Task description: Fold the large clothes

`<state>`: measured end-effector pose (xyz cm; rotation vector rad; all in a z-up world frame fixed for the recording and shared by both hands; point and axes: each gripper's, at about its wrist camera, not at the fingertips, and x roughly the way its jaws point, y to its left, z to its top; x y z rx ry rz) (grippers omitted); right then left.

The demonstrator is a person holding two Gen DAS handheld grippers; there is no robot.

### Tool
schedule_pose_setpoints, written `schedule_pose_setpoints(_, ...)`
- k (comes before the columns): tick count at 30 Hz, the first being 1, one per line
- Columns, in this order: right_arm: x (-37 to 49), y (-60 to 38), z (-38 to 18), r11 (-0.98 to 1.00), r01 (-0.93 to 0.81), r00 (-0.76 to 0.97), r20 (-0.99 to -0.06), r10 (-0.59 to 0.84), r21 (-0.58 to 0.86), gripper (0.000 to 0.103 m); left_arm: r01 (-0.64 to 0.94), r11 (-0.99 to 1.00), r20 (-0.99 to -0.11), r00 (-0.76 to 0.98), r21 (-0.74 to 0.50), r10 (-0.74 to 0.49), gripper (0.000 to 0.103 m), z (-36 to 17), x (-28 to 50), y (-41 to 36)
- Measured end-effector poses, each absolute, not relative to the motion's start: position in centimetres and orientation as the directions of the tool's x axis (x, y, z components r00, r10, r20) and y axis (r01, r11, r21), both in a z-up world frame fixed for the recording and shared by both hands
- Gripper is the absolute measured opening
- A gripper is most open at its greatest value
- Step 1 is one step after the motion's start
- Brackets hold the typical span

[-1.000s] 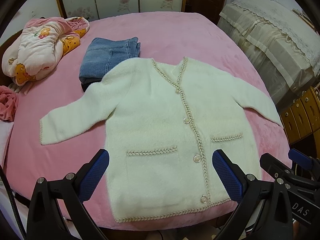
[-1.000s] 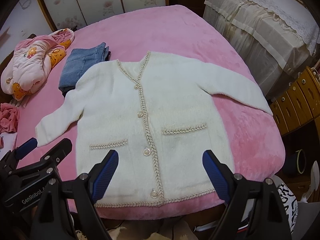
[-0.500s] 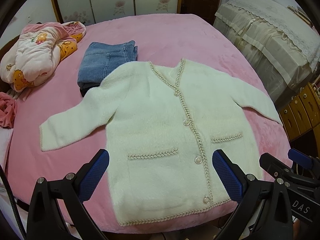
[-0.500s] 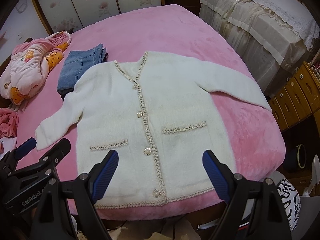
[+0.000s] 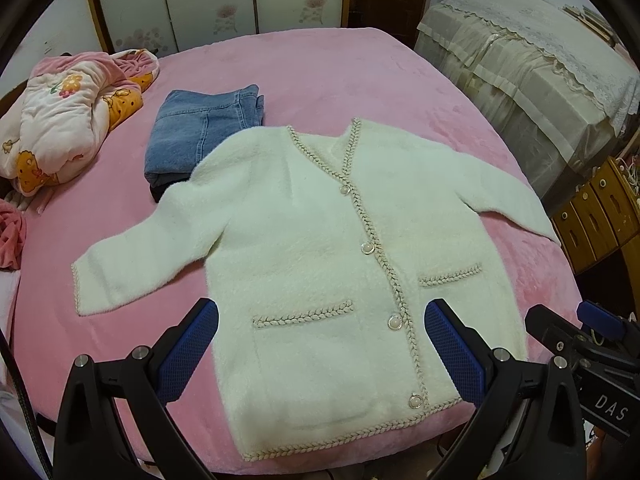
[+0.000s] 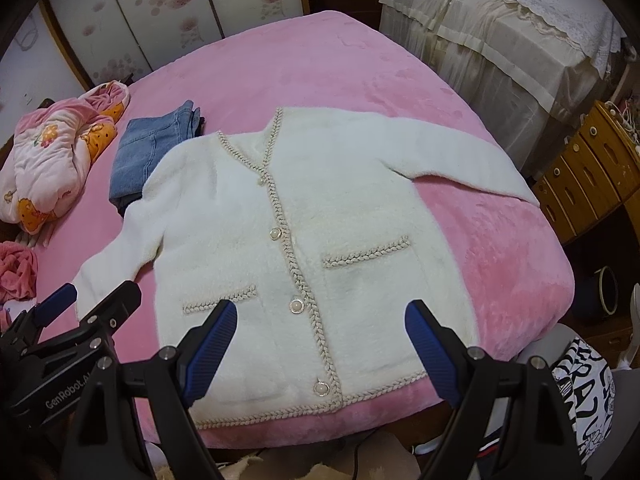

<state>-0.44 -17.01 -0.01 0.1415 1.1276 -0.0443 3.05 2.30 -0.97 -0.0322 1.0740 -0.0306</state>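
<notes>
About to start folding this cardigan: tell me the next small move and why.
Probably bring the left gripper down onto the cardigan's left sleeve to fold it across the chest. The cardigan lies flat, buttoned, sleeves spread, and both grippers, the right gripper too, hang open above its hem holding nothing.

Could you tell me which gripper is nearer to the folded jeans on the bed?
Left. The left gripper hovers open over the cardigan's hem on the side where the folded jeans lie; the right gripper is beside it, farther from them.

Fluffy cream cardigan (image 5: 320,240) (pearly glossy buttons) on plush pink blanket (image 5: 320,76), beside matt denim jeans (image 5: 200,128).
</notes>
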Motion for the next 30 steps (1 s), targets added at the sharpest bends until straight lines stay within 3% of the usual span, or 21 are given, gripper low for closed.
schedule_pose_setpoints(30,-0.2,-20.1,0.4,0.976,0.168,0.443,-0.895,0.048,0.136,0.087,0.022,0.990,-0.858,0.497,-0.136,-0.129,0.102,-0.7,4.5,1.0)
